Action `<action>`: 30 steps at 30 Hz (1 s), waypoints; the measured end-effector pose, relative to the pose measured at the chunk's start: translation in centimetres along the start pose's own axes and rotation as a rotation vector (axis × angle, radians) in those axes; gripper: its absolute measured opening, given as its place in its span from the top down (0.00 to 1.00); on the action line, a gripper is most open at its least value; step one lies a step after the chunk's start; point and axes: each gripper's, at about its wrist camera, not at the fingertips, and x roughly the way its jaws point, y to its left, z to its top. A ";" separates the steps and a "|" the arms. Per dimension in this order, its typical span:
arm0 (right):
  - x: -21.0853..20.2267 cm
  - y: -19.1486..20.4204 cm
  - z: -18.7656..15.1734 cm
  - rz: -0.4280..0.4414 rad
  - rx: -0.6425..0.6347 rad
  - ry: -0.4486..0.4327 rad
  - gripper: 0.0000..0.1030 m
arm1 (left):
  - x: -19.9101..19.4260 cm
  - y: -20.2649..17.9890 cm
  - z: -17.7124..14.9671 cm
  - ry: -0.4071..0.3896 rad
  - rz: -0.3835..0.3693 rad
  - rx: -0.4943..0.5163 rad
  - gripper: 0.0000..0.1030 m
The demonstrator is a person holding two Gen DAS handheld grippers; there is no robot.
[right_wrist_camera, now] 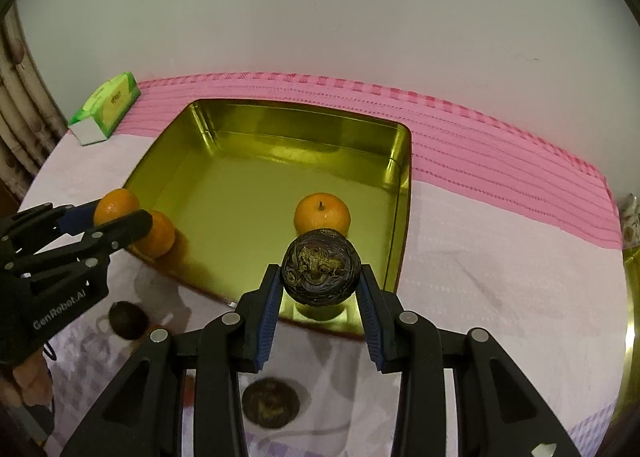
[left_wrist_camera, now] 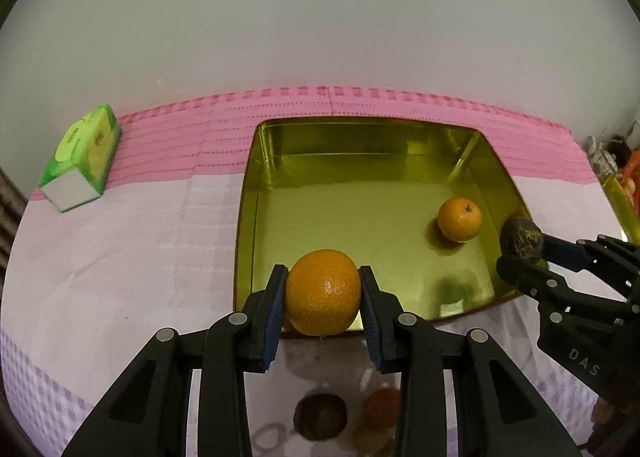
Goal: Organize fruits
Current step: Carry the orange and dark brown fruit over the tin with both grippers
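Clearly "GenRobot.AI" marks the left gripper (right_wrist_camera: 120, 217), clamped on a mandarin (left_wrist_camera: 323, 291) over the gold tin's (right_wrist_camera: 402, 217) near rim; the right gripper (right_wrist_camera: 319, 281) clamps a dark fruit (right_wrist_camera: 320, 267) there too.

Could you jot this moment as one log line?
left gripper: holds orange | right gripper: holds dark fruit | gold tin: two oranges inside

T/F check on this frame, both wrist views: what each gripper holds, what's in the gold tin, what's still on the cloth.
1. The left gripper holds an orange. True.
2. The right gripper is empty. False: its jaws are shut on a dark round fruit.
3. The gold tin is empty. False: an orange with a stem sits inside.
4. A green tissue pack lies on the cloth left of the tin. True.
5. Dark fruits remain on the cloth. True.
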 end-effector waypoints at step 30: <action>0.9 -3.3 -0.8 0.017 0.024 0.029 0.64 | 2.0 -1.2 0.0 0.008 0.063 0.052 0.63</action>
